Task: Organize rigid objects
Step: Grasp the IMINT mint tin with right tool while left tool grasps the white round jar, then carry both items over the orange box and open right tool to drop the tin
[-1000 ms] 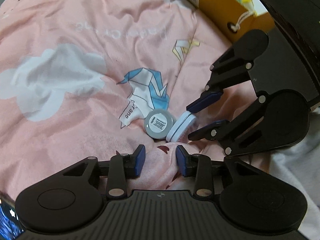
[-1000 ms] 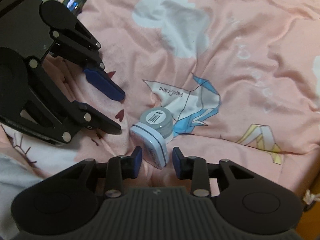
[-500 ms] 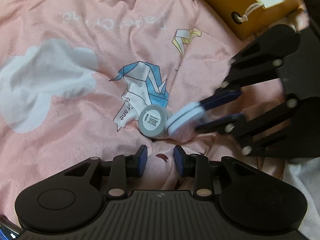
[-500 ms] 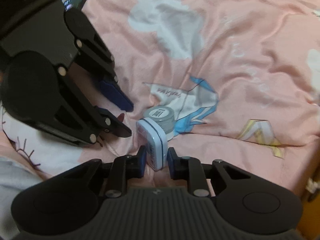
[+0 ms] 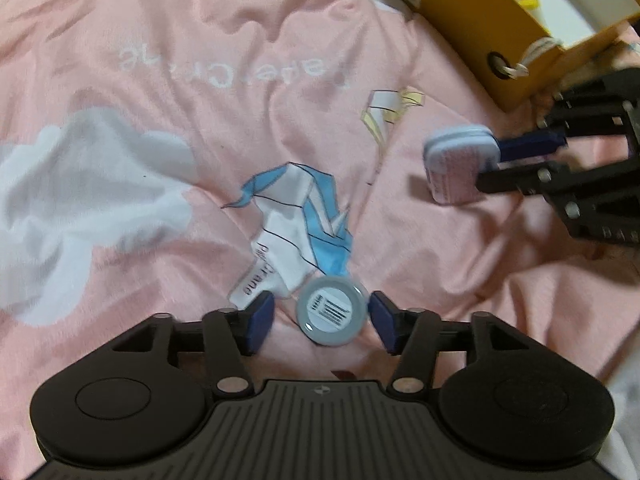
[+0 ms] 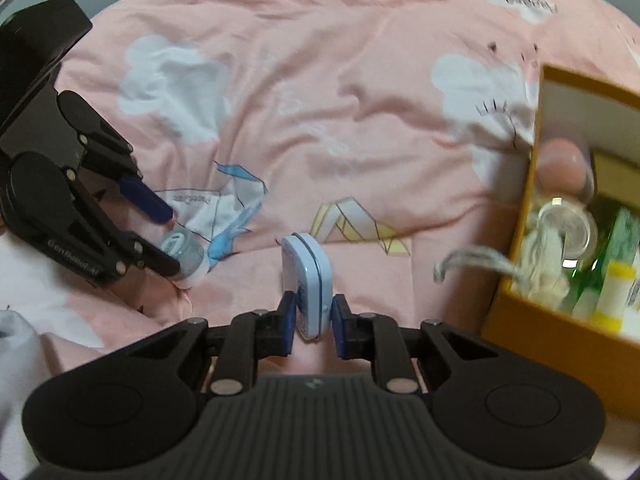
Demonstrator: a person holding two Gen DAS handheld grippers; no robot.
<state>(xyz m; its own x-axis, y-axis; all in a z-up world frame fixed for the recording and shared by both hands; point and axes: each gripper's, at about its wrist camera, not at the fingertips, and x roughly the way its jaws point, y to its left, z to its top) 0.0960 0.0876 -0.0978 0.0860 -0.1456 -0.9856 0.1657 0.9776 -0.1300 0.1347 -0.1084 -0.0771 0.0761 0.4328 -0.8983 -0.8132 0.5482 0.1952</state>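
Observation:
A small round grey jar with a barcode label on its lid stands on the pink blanket. My left gripper points down over it. Its jaws are opening, with the jar between the blue pads and a gap on the left side. The right wrist view shows the same jar between the left gripper's fingers. My right gripper is closing on a light-blue flat tin, held on edge above the blanket with both pads pressing it. From the left wrist, the tin hangs near the yellow box.
The yellow cardboard box with a rope handle stands open at the right and holds bottles and a clear round container. The pink blanket is wrinkled, printed with clouds and paper cranes. White cloth lies at lower left.
The right gripper shut on the blue tin and carried it away from the jar toward the yellow box. The left gripper moved over the jar and spread its jaws around it.

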